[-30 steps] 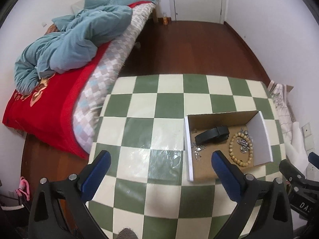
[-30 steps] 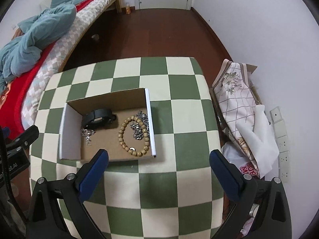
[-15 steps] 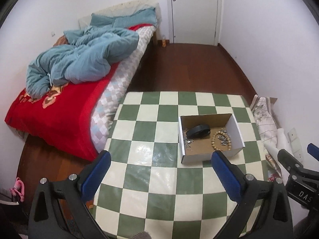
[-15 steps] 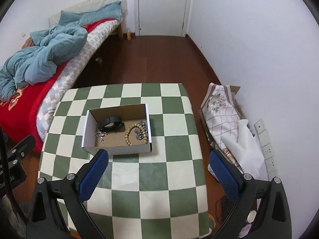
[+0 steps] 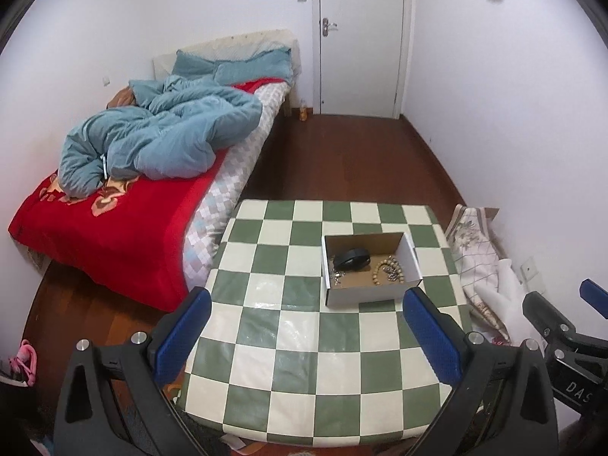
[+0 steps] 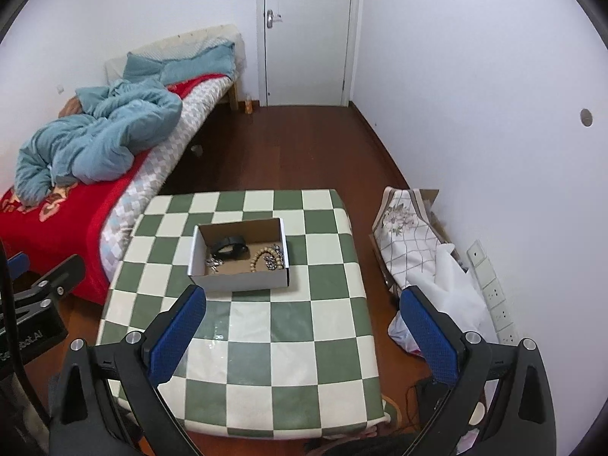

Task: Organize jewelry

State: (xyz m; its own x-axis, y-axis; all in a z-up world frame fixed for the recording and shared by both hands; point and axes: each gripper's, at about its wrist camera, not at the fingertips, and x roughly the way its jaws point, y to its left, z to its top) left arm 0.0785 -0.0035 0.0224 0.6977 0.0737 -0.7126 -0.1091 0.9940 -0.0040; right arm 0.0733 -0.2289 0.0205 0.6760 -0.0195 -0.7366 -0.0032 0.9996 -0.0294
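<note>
Jewelry box [image 6: 239, 279] amid bare checkered table [image 6: 288, 345]

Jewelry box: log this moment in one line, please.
box: on checkered table, holds beads, black band | left tongs: open, empty | right tongs: open, empty

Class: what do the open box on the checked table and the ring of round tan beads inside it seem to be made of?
Open white box: apparently cardboard, its inside brown and matte, its walls thin and folded.
Ring of round tan beads: probably wood, judging by the pale tan colour; too small to be sure.
</note>
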